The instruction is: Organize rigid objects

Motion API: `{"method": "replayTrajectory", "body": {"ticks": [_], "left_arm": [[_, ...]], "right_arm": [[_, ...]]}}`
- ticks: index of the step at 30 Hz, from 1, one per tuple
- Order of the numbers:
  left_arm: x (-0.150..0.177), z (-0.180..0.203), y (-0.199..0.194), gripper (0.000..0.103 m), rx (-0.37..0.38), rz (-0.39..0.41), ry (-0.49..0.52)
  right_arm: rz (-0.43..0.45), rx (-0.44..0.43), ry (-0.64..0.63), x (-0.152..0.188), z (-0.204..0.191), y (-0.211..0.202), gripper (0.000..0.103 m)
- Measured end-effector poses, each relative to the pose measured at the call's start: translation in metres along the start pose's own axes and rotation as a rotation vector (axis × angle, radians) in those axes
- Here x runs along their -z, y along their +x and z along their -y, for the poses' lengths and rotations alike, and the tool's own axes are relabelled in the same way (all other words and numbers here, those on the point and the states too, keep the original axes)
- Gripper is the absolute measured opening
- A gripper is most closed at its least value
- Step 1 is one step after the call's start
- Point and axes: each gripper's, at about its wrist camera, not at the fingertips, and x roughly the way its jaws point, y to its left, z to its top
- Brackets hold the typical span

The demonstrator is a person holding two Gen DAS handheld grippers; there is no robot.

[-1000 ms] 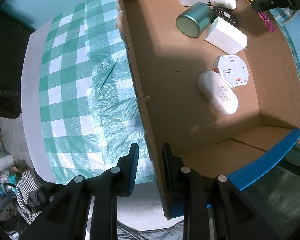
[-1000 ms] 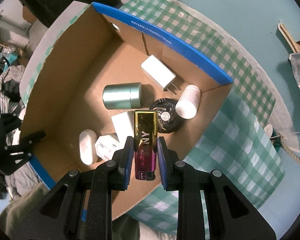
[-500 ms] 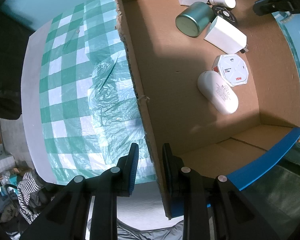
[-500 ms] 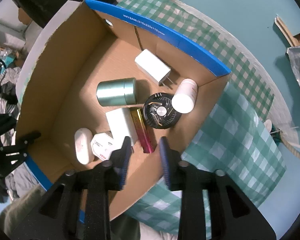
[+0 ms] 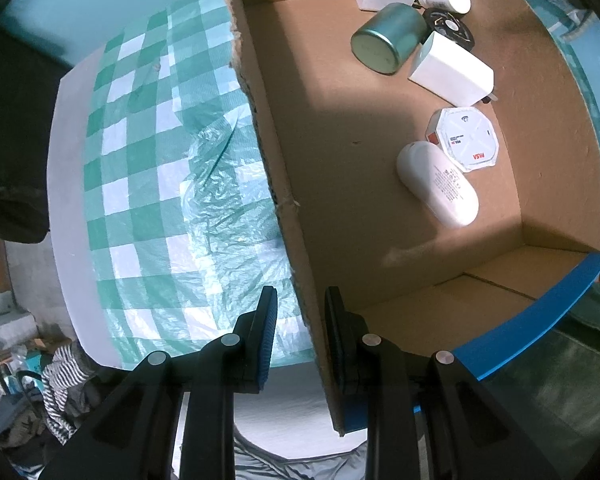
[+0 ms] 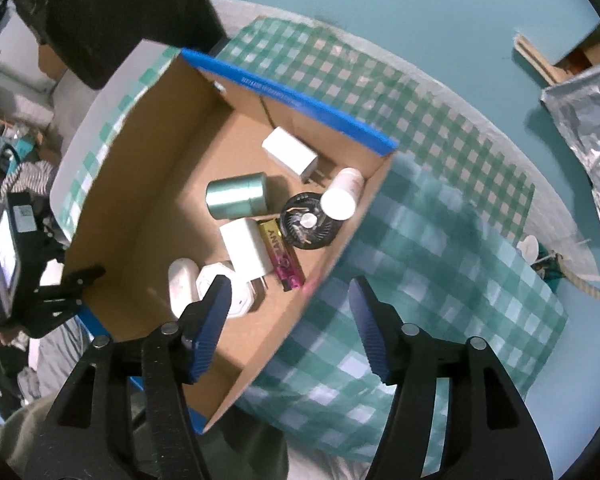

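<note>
An open cardboard box [image 6: 140, 140] sits on a checked cloth. On its floor lie a gold-and-pink lighter [image 6: 281, 254], a green tin [image 6: 236, 200], two white chargers [image 6: 246, 250], a black fan [image 6: 306, 220], a white bottle [image 6: 342, 196], a white oval case [image 6: 182, 286] and an octagonal white pack [image 5: 462, 140]. My right gripper [image 6: 290, 282] hangs above the box's near corner. Its jaws are opening, with nothing between them. My left gripper [image 5: 300, 320] is shut on the box's side wall [image 5: 276, 160] near a corner and points straight down.
The green-and-white checked cloth [image 6: 420, 240] covers a round table beyond the box. A crumpled silver foil bag [image 6: 584, 120] and a rope [image 6: 580, 280] lie at the right. Striped clothing [image 5: 64, 372] lies on the floor at the lower left.
My right gripper let go of the lighter, which now lies in the box beside a charger. The gripper rose and its jaws spread. The left gripper kept still on the wall.
</note>
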Motion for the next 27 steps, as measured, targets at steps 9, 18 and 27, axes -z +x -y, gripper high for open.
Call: {"method": "replayTrajectory", "body": {"ticks": [9,18,27], "left_arm": [[-0.013,0.003,-0.041,0.024,-0.013,0.073,-0.028],[-0.035,0.020,-0.136,0.075,-0.044,0.287,-0.049],[-0.043,0.033,-0.207,0.096,-0.062,0.479,-0.134]], "right_arm": [[0.109,0.048,0.087,0.020,0.018,-0.051,0.064],[0.257,0.097,0.185,0.051,0.031,-0.104,0.064],[0.374,0.133,0.280,0.079,0.044,-0.136,0.064]]}}
